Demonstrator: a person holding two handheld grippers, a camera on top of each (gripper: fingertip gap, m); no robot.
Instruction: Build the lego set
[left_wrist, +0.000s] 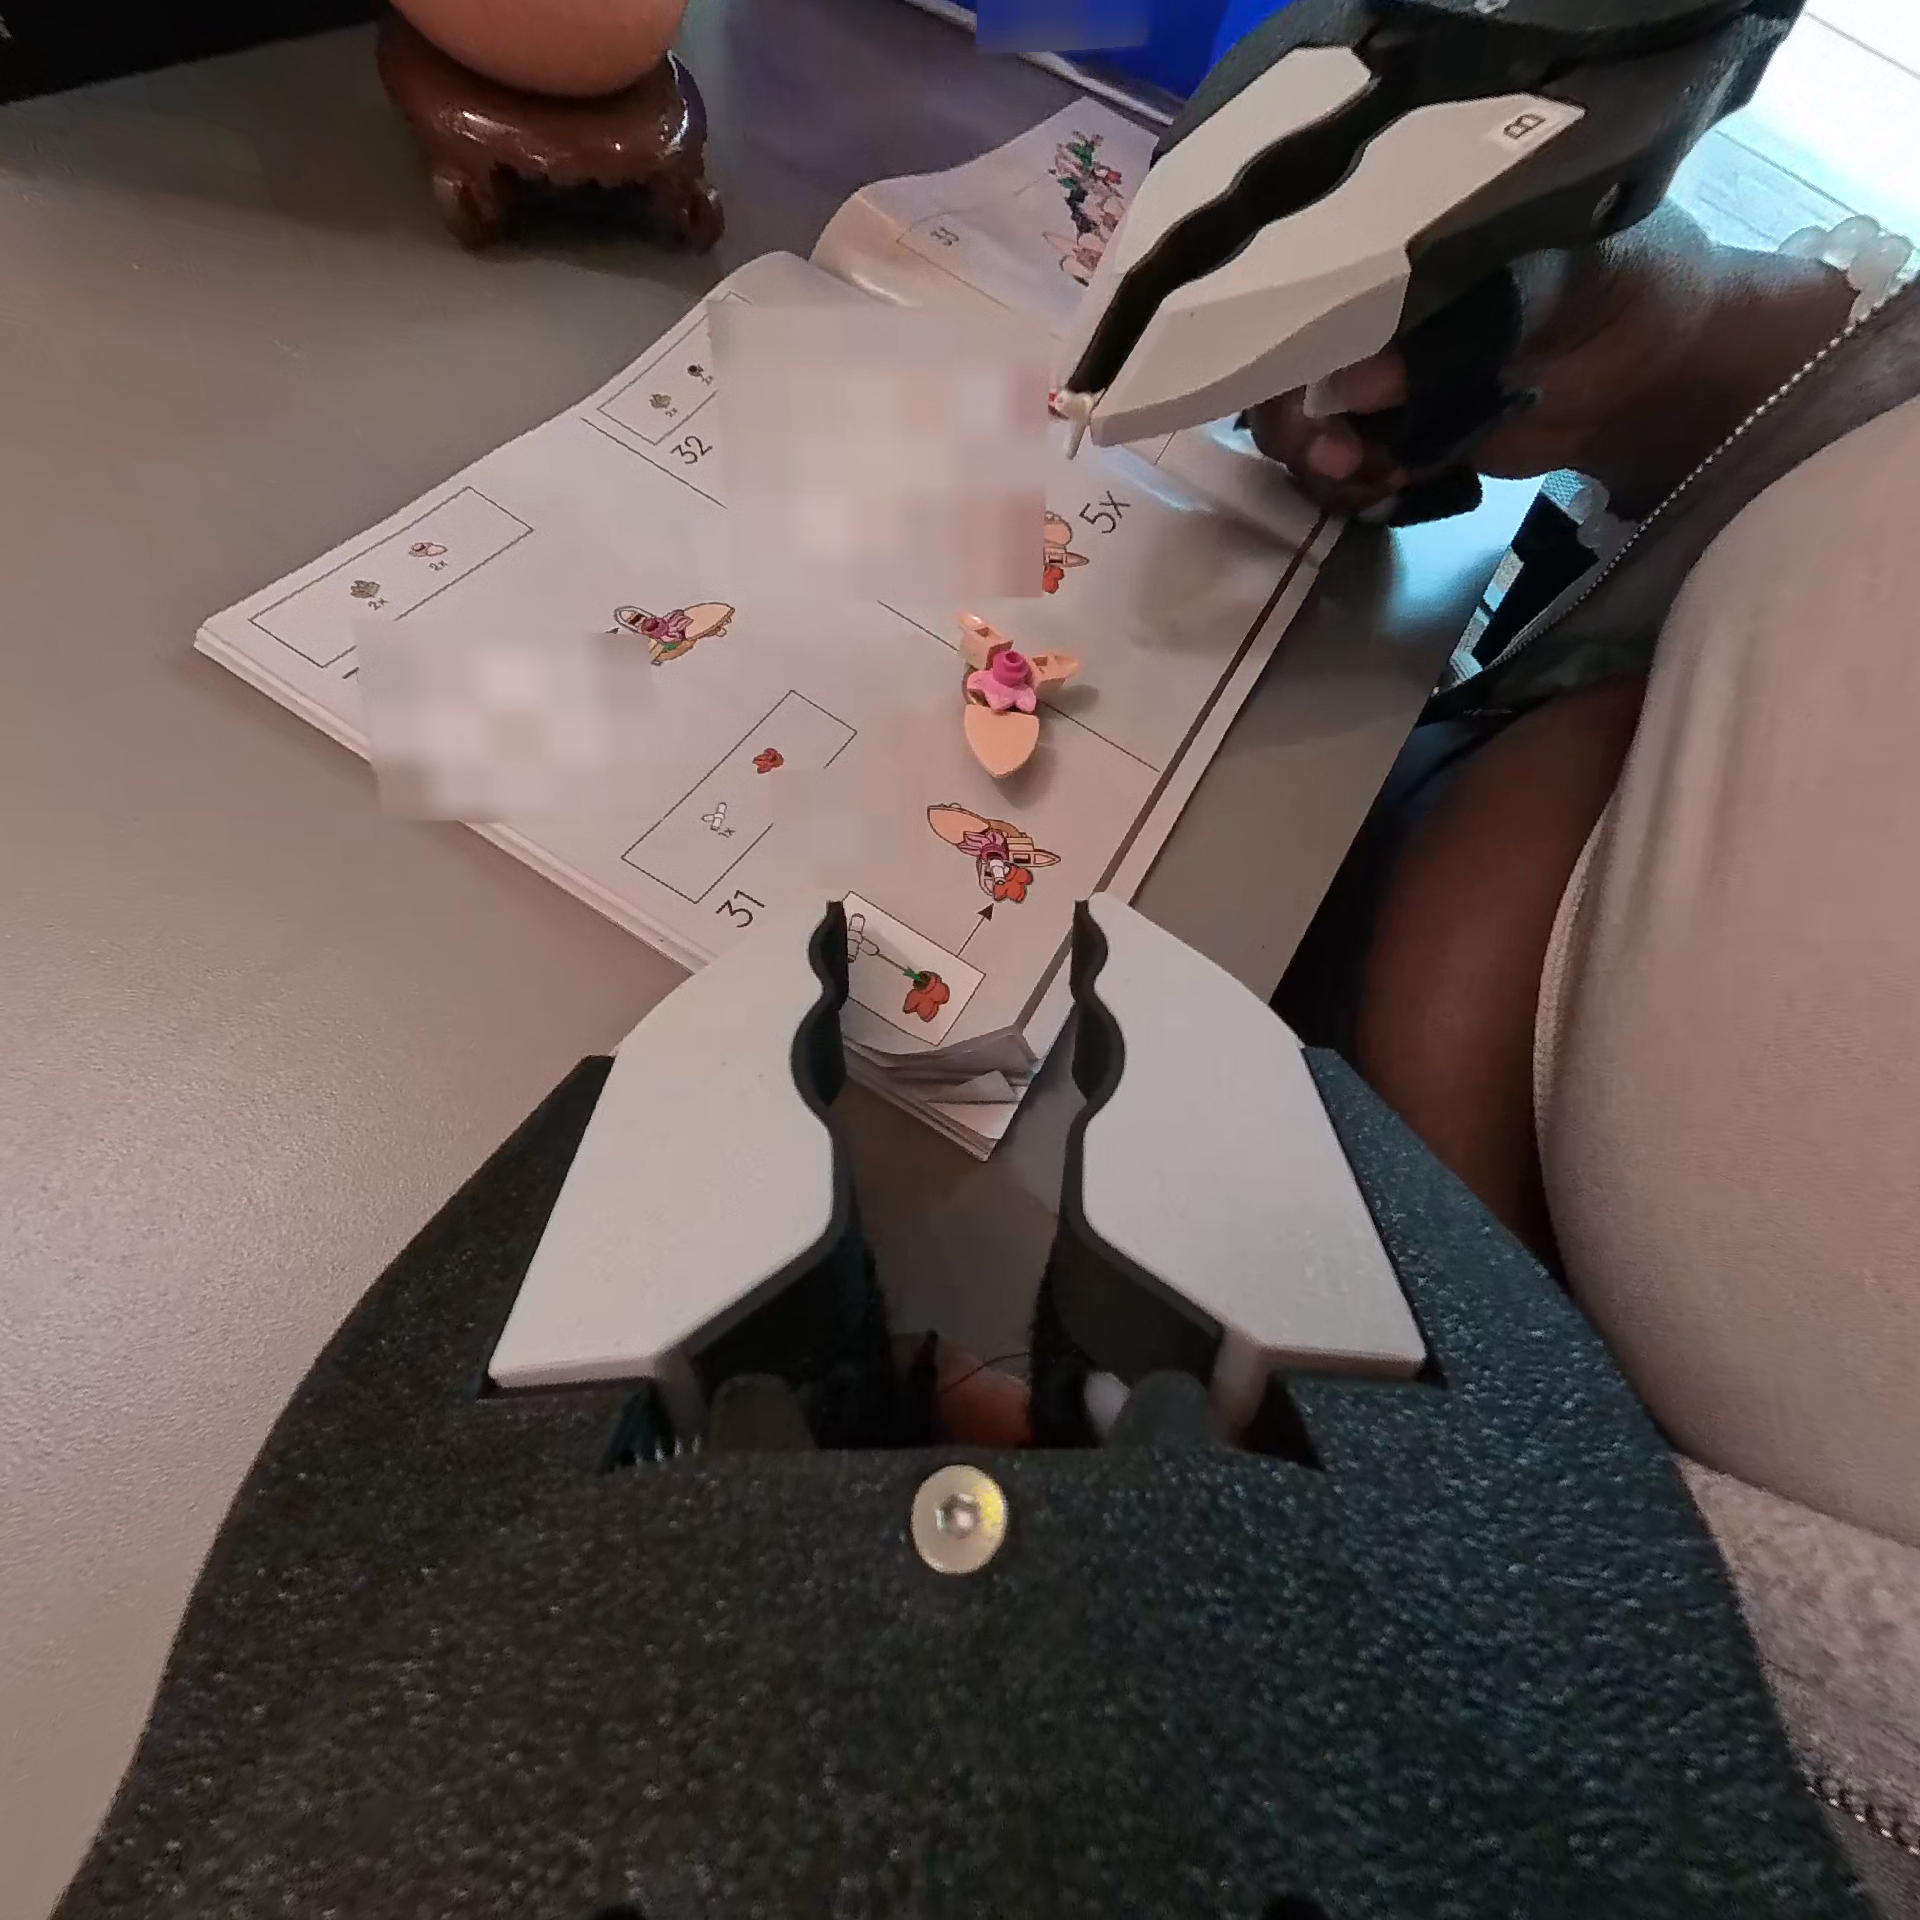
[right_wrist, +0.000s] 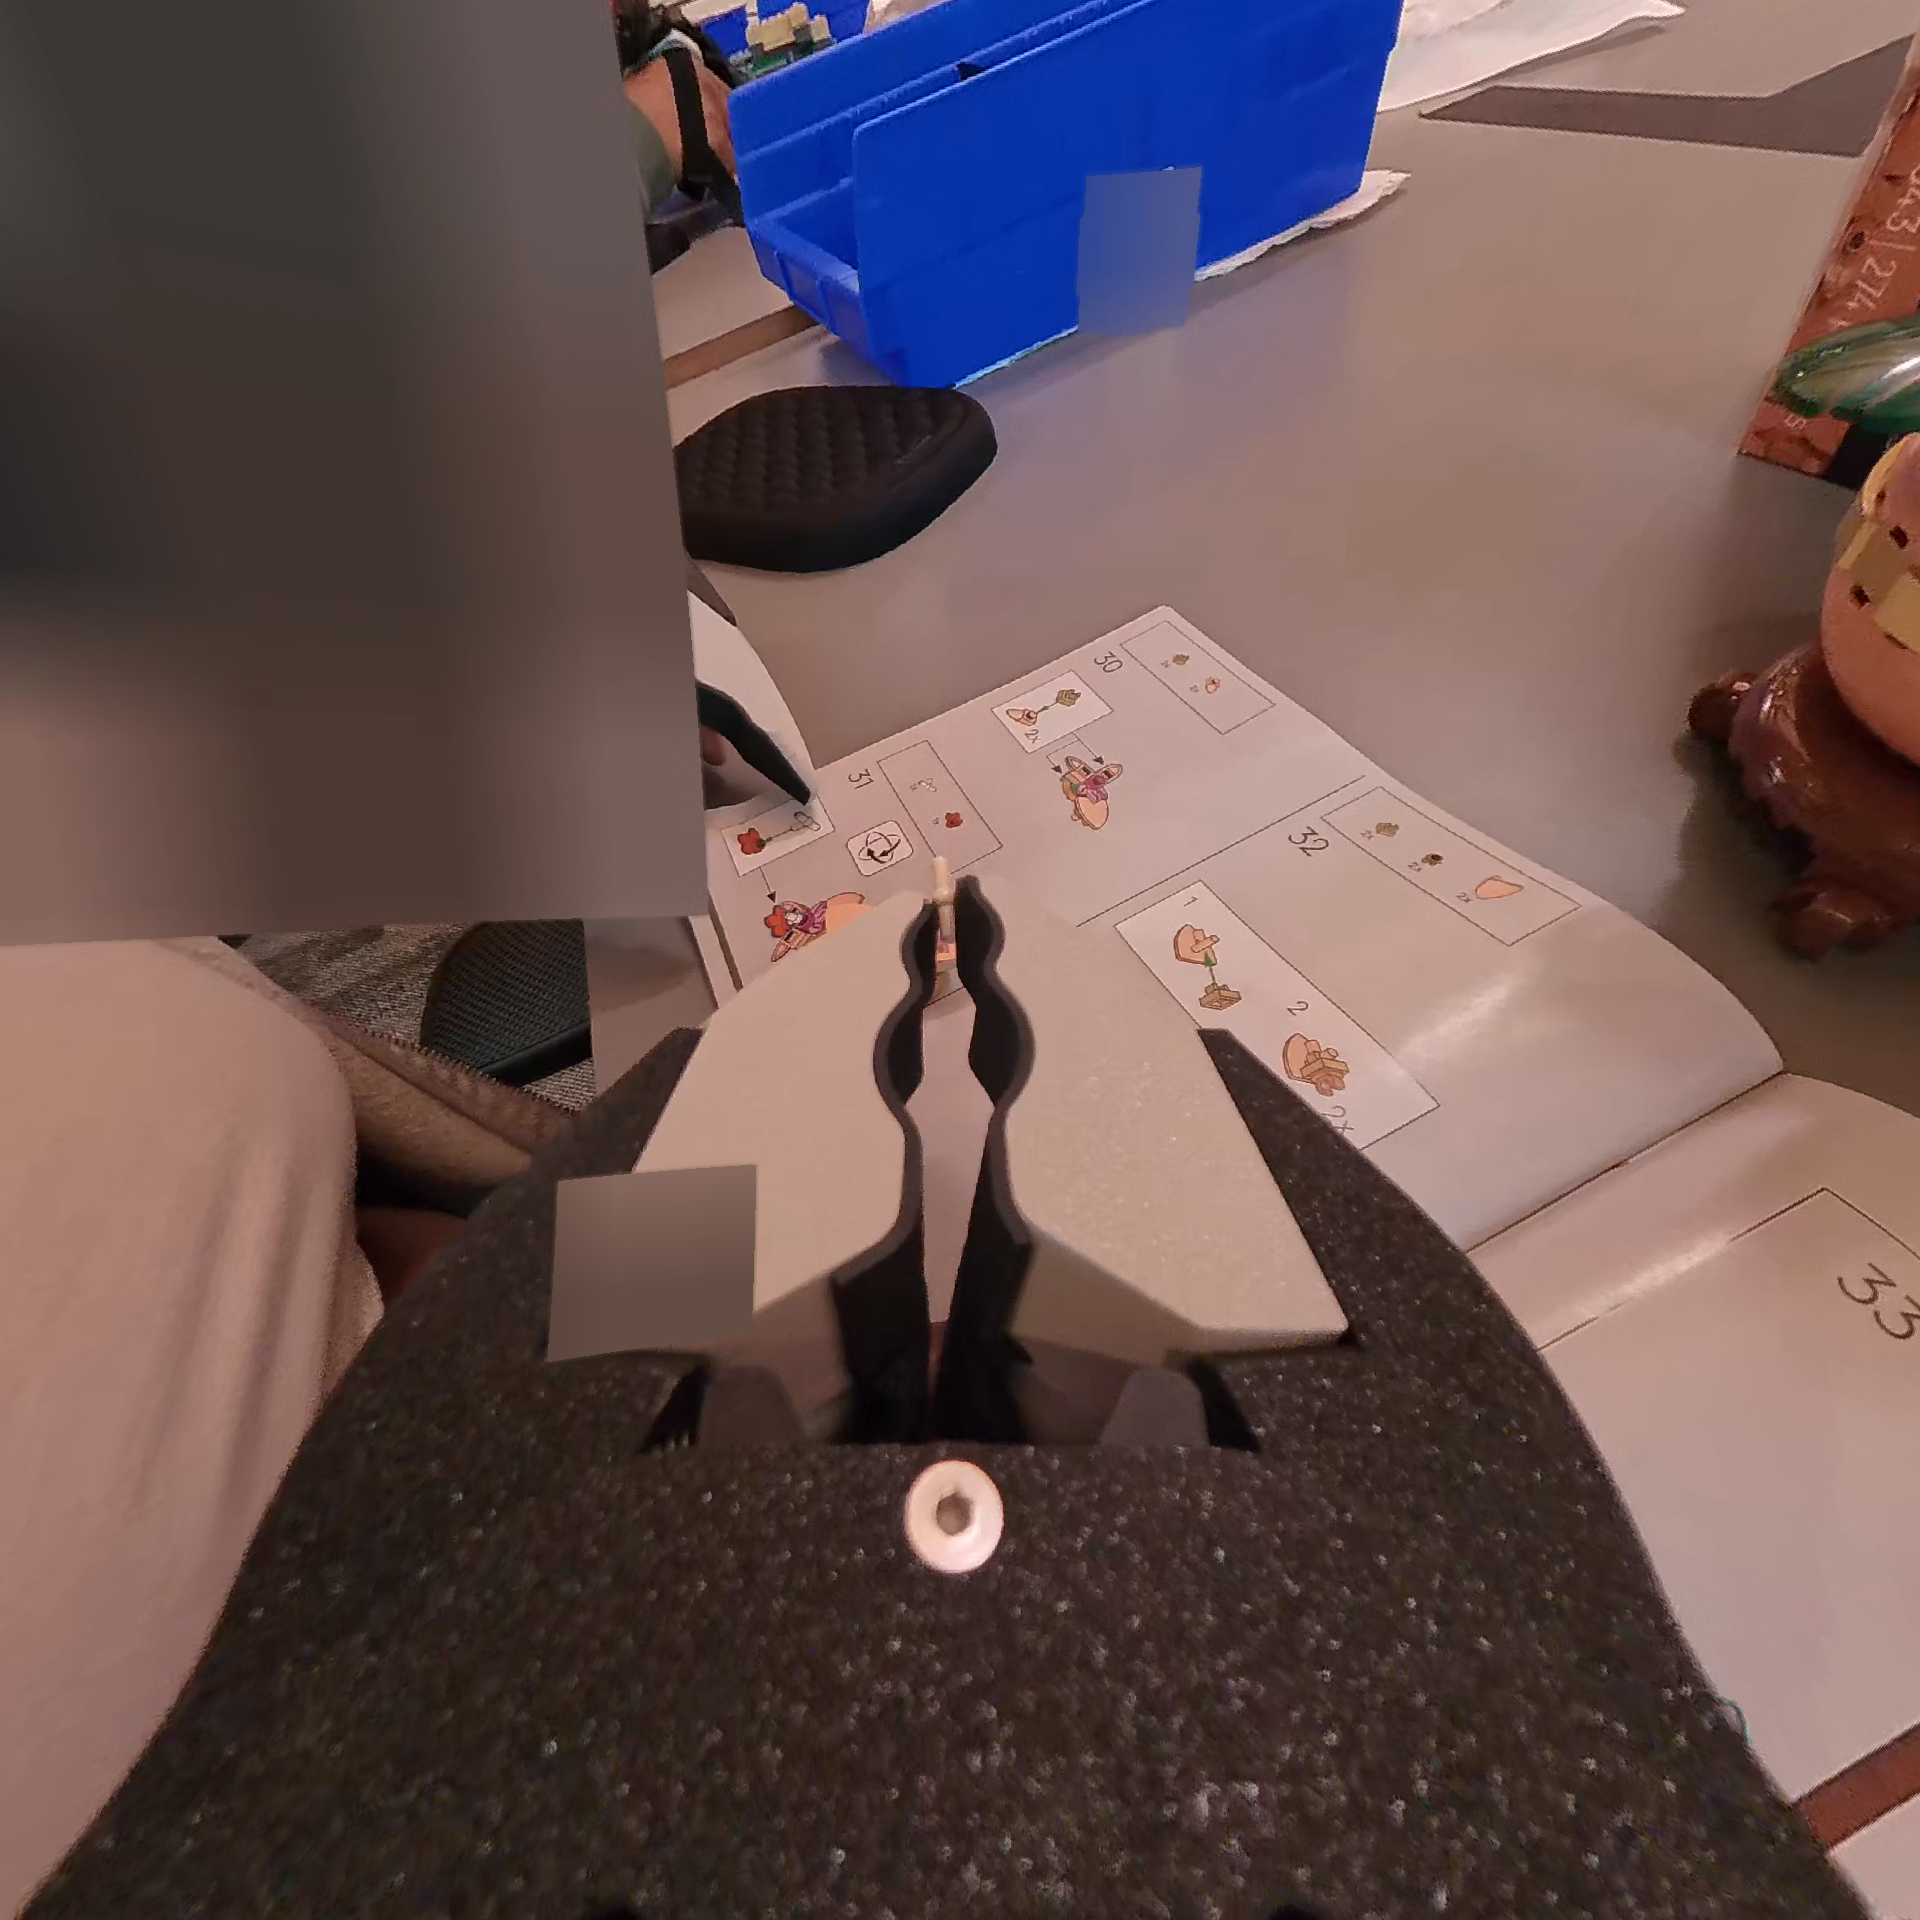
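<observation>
While the left gripper (left_wrist: 956, 925) at the bottom centre of its view hovers with jaws apart and empty over the near corner of the matte paper instruction booklet (left_wrist: 582, 623), the flower assembly (left_wrist: 1006, 694) lies on the page just beyond its tips, tan rounded petals around a pink centre. Farther off, upper right, the right gripper (left_wrist: 1081, 400) pinches a thin white peg (right_wrist: 940, 883) above the smooth grey bench (left_wrist: 208, 364).

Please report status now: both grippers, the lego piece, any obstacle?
Left hand-held gripper open, empty. Right hand-held gripper shut on small white stem piece. Pink flower assembly lies on instruction booklet. No obstacle.
</observation>
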